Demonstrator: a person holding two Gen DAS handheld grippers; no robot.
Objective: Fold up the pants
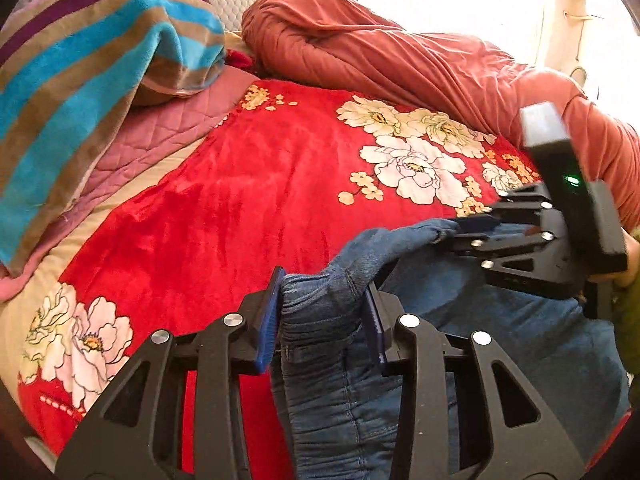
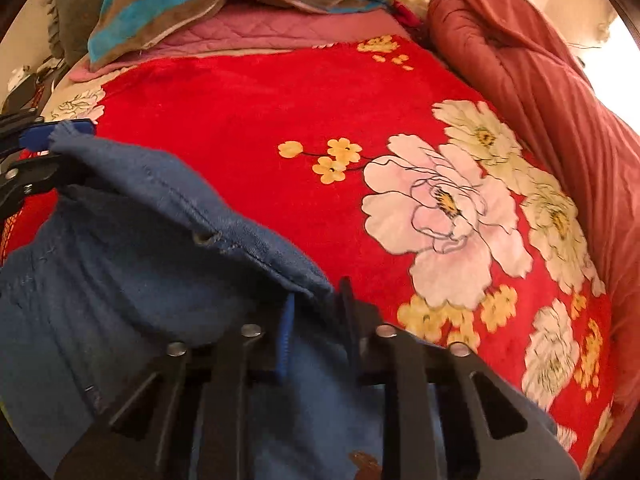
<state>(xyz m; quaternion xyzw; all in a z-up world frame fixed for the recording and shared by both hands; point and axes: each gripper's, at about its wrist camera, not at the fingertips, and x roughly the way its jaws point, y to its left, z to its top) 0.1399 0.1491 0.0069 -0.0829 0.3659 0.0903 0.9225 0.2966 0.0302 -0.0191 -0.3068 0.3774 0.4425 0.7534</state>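
Blue denim pants (image 1: 352,364) hang bunched over a red flowered blanket (image 1: 248,192). My left gripper (image 1: 320,320) is shut on a thick fold of the pants' upper edge, the blue pads pressing the cloth from both sides. My right gripper (image 1: 460,232) shows at the right of the left wrist view, shut on the same edge further along. In the right wrist view the right gripper (image 2: 316,332) clamps the denim (image 2: 132,248) between its pads, and the left gripper (image 2: 44,148) holds the far corner at the left edge.
A rust-red quilt (image 1: 400,52) lies rolled along the far and right side of the bed. A blue, brown and purple striped blanket (image 1: 80,80) is heaped at the far left on a pink quilted cover (image 1: 160,136). The red flowered blanket (image 2: 280,120) spreads ahead.
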